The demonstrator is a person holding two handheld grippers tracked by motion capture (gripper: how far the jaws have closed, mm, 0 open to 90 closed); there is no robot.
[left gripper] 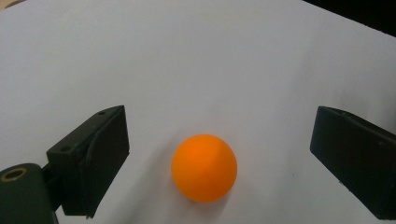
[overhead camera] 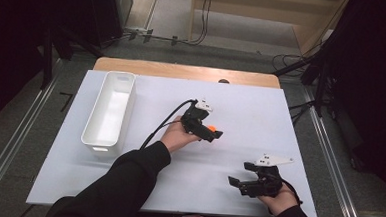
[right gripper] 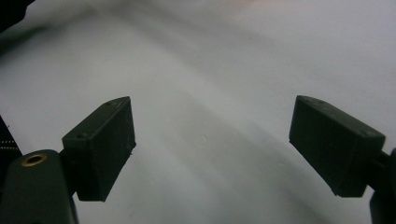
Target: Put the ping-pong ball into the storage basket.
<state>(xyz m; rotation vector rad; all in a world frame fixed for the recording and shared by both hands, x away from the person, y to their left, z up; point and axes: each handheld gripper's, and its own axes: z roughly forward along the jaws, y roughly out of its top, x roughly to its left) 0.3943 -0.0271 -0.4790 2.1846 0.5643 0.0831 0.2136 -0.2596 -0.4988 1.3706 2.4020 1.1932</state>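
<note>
The orange ball [left gripper: 204,168] sits on the white table [overhead camera: 260,122] near the middle, a little toward the right edge, and the left gripper [overhead camera: 213,133] hangs right over it with its jaws spread wide, the ball between them and touching neither. To take it cleanly I'd centre the jaws on the ball's widest part and close slowly (it is round and light by the look of it, so a lopsided pinch would likely squirt it away). The white bin [overhead camera: 109,111] waits along the left edge. The right gripper [overhead camera: 241,183] rests near the front right corner, jaws apart, holding nothing.
</note>
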